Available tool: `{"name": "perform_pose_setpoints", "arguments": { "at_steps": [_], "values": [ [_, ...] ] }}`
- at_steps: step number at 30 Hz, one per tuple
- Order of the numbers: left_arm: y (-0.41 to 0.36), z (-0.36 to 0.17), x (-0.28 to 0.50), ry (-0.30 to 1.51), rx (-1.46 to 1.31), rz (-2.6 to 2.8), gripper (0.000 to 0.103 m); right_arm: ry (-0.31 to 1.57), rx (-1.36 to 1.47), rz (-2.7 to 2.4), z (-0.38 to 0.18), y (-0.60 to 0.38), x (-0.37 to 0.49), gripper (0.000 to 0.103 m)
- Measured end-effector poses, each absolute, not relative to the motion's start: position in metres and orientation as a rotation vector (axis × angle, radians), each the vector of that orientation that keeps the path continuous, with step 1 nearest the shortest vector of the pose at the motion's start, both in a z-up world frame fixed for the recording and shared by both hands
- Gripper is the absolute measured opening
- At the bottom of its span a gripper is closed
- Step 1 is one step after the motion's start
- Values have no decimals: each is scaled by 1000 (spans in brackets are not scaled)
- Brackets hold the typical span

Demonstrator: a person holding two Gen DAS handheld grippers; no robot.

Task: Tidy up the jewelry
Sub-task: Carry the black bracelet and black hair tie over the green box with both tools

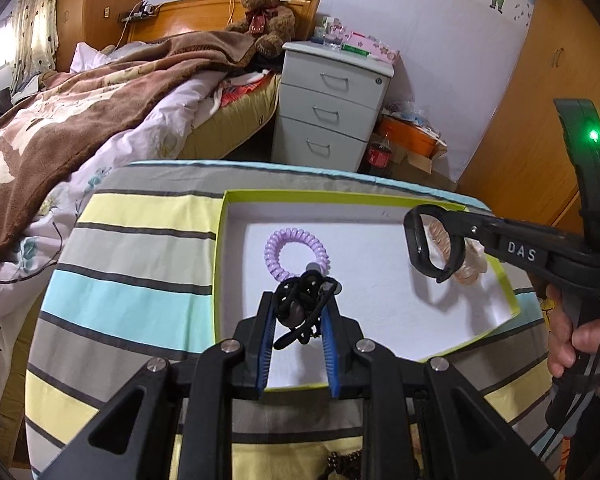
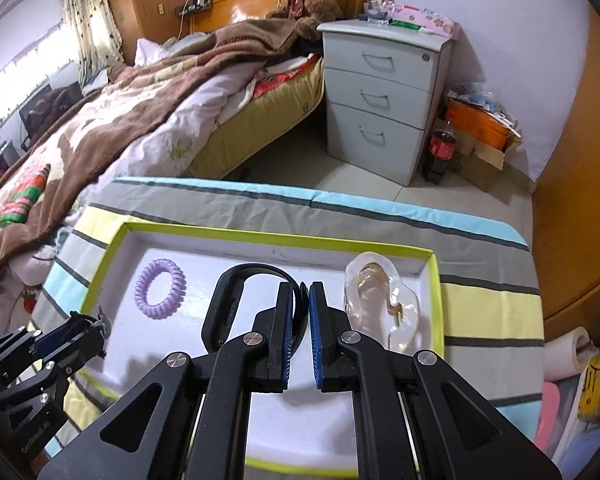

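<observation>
Black cord necklace (image 1: 302, 306): a tangled bundle with a dark pendant, pinched between the blue pads of the left tongs (image 1: 299, 300); held over the near part of the tray, just in front of the purple coil; whether it touches the floor cannot be told.
Black band (image 2: 236, 304): a rigid loop, one side clamped between the nearly closed pads of the right tongs (image 2: 305, 300); it hangs above the tray's middle.
Left tongs: partly closed, gripping only the cord bundle.
Right tongs: almost fully closed on the band's thin edge.
Purple coil (image 2: 160, 289): lying flat on the tray floor, left side, untouched.
Clear hair claw (image 2: 384, 300): lying at the tray's right end, close beside the right tongs.
Tray (image 1: 340, 196): a shallow white box with a lime rim, resting on the striped cloth (image 1: 140, 240).
Risk, cord: loose loops trail below the pads; on release they may snag the pad ridges or drape over the purple coil, tangling the two.
Risk, band: the grip is on a narrow edge; the loop may swivel or slip, and could knock the hair claw as it drops.
</observation>
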State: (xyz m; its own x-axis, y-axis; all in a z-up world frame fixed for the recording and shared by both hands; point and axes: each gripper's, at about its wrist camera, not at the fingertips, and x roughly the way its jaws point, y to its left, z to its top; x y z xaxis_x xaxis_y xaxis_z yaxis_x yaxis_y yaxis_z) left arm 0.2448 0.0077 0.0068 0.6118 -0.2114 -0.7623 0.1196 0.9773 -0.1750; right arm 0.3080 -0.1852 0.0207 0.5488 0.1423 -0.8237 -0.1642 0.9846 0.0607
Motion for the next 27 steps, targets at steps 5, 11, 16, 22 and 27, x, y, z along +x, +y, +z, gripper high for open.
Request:
{"name": "perform_pose_setpoints", "arguments": {
  "at_steps": [5,11,16,22,27],
  "values": [
    [5,-3,249,907,-93,-181,23,1007,-48,179,6,-182,321,8],
    [2,-10,254,921,-89,-184,23,1023,-66,178,-3,-179,327,8],
    [0,-15,257,935,-85,-180,23,1028,-78,175,-5,-178,330,8],
    [-1,-18,257,940,-74,-168,23,1033,-80,169,-9,-177,334,8],
    [-2,-18,258,953,-78,-166,23,1034,-80,168,-10,-176,334,8]
  ]
}}
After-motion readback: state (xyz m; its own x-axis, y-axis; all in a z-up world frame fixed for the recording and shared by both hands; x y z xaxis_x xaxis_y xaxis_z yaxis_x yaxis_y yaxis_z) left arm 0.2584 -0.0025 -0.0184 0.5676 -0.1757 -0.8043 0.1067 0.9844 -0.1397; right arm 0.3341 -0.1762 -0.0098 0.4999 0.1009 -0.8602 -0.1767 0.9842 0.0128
